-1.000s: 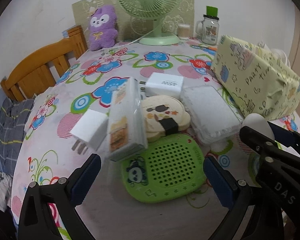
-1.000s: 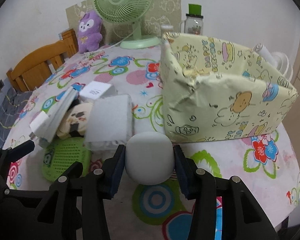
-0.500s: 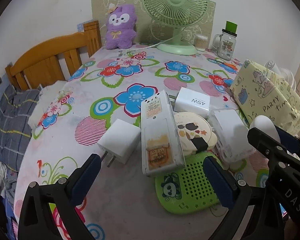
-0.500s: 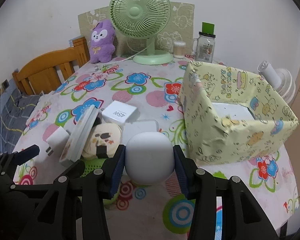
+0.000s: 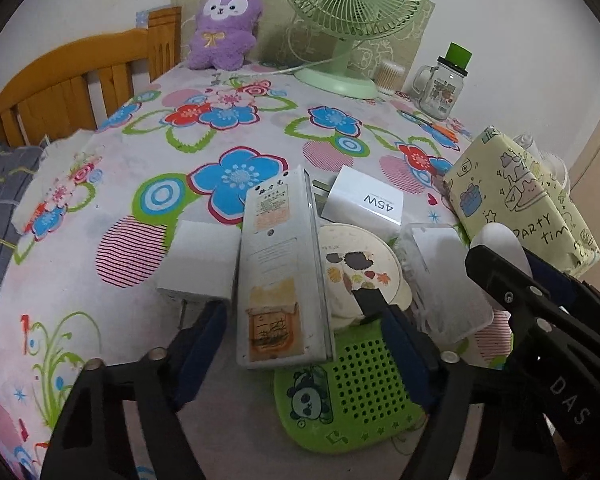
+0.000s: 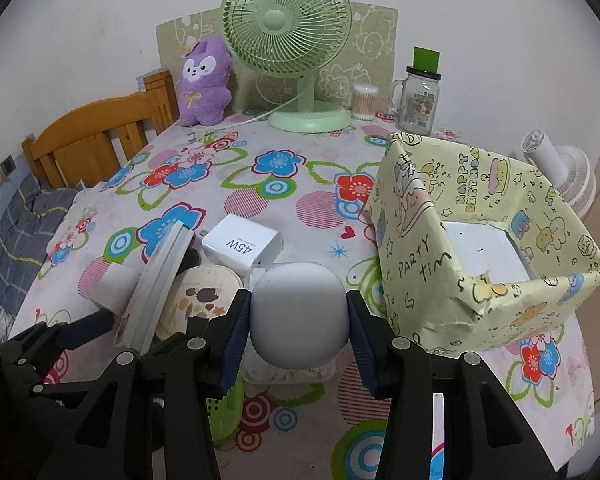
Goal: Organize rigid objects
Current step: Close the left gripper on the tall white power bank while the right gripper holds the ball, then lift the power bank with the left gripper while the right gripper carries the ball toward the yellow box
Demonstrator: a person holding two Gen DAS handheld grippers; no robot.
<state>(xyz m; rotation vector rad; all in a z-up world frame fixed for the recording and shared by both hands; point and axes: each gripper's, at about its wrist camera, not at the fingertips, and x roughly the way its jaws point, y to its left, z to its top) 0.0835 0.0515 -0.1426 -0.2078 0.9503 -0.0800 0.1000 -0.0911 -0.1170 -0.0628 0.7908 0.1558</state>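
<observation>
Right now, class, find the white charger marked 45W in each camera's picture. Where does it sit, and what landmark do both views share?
Left wrist view: the 45W charger lies right of centre, behind the round cream tin, right of the long white remote.
Right wrist view: the charger lies left of centre, just behind the white rounded case held in the right tool.
Shared landmark: the green fan.

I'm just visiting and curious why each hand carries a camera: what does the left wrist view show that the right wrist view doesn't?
Only the left wrist view shows the long white remote face-on, between the closing left gripper fingers, and the whole green panda case.

Only the right wrist view looks into the open yellow box, and sees the rounded white case clamped in the right gripper.

Both show the 45W charger, the green fan and the purple plush.
</observation>
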